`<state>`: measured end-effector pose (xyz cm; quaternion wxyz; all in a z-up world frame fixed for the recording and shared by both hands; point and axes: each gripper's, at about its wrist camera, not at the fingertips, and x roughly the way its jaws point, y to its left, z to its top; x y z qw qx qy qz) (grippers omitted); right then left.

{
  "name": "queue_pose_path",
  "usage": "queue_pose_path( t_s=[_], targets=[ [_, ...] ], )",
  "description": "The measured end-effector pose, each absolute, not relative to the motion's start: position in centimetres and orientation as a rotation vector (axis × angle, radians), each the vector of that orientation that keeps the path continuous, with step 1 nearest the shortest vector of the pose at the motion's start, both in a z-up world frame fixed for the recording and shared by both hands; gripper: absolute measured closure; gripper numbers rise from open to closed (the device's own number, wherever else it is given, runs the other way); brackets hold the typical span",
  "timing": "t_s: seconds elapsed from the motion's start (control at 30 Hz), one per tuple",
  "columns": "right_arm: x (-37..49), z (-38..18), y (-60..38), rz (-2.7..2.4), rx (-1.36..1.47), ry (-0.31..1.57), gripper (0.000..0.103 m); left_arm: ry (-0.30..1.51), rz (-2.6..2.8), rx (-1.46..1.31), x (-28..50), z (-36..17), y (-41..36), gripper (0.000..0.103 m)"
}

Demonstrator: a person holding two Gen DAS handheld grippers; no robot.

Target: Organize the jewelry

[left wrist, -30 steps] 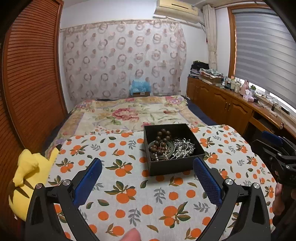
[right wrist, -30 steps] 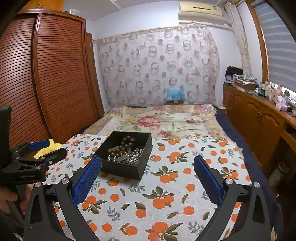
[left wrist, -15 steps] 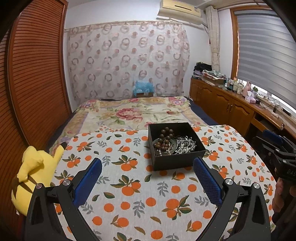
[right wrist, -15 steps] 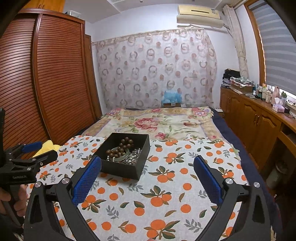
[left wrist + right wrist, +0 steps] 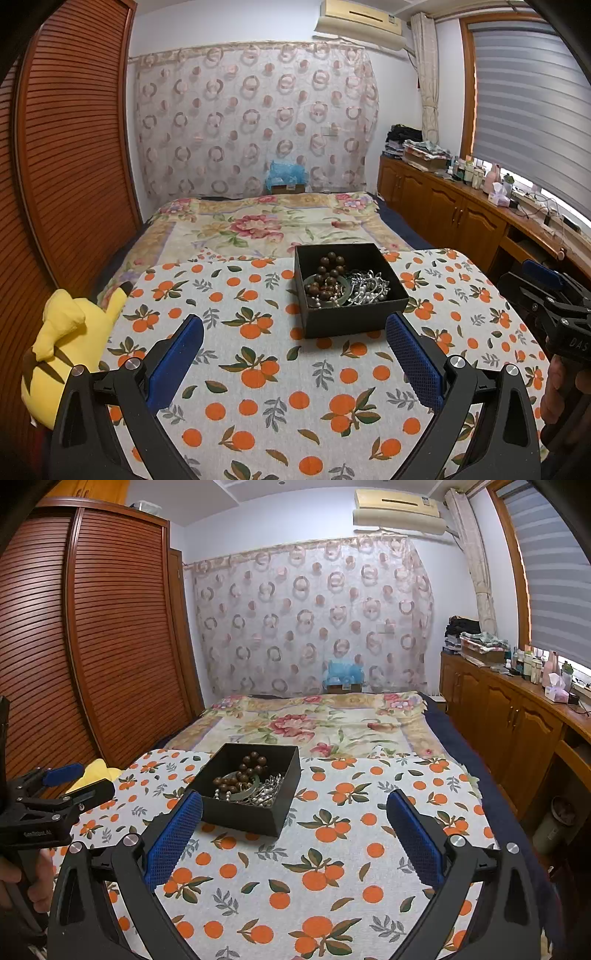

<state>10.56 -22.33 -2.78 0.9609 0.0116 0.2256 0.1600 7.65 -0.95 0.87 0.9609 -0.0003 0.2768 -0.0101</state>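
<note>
A black box (image 5: 351,291) is seen right of centre in the left wrist view, set on an orange-print cloth (image 5: 258,369). In the right wrist view the same black box (image 5: 247,794) sits left of centre, just beyond the left blue pad. The box is open-topped and holds the jewelry: a dark brown bead bracelet (image 5: 328,277) toward its left and far side, a silver chain tangle (image 5: 369,290) toward its right, and a greenish bangle (image 5: 341,295) partly buried between them. Finer pieces cannot be told apart.

The left gripper (image 5: 293,354) is held low in the frame, fingers spread wide, nothing between the blue pads (image 5: 177,362). It is kept above the cloth, short of the box; the right pad tip lies just below the box's near right corner in frame. The right gripper (image 5: 293,834) is likewise released and wide apart, nothing grasped, with its left pad (image 5: 173,842) overlapping the box's near left corner in frame; contact cannot be told.

Each gripper is caught at the edge of the other's view: the right one at right edge, the left one at left edge, both apart from the box.

A yellow plush toy (image 5: 66,339) is seen at lower left, beside the cloth. A floral bedspread (image 5: 266,225) lies beyond, a wooden wardrobe (image 5: 92,646) at left, a wooden cabinet (image 5: 454,214) at right.
</note>
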Motion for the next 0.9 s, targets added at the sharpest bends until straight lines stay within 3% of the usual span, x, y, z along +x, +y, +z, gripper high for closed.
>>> queue_pose_path(
  t_s=[0.9],
  targets=[
    [10.56,-3.12,-22.10,0.325,0.027,0.462,0.002,0.561,-0.022,-0.004,7.72,0.91,-0.84,0.008]
  ],
)
